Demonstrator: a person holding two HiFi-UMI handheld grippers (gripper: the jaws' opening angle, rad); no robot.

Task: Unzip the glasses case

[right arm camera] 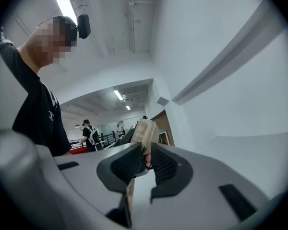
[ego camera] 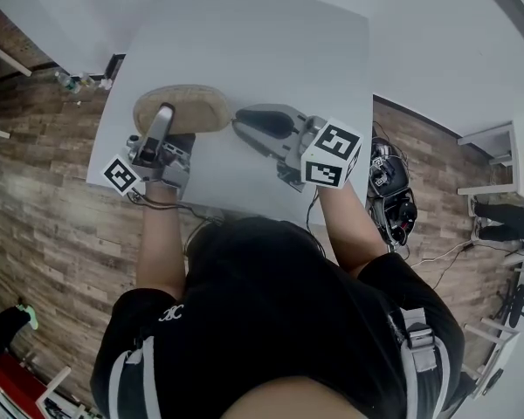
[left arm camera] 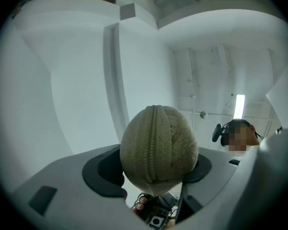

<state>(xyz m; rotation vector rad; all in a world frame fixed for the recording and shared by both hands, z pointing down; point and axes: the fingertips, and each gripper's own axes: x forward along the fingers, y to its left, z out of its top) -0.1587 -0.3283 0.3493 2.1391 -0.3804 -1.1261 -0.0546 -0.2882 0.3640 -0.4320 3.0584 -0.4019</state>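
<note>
Your shoulders (ego camera: 271,321) fill the bottom of the head view, and both arms reach out over the near part of the white table (ego camera: 244,42). Your left gripper (ego camera: 164,120) is clamped on one end of the tan glasses case (ego camera: 183,109), its jaws held wide by the rounded body, with the zip (left arm camera: 156,143) facing straight back at that gripper's camera. Your right gripper (right arm camera: 146,164) has its jaws nearly together, pinching what looks like the zip pull (right arm camera: 148,165) at the case's other end.

I'd judge the zip fully done up, so you are at the start of the pull. Next, keep the left grip firm as an anchor and draw the pull along the zip line, following the curve around the end instead of tugging straight out, or the small tab may slip free.

Room is generous: the far half of the table is bare. Only its near edge lies close under your wrists.
</note>
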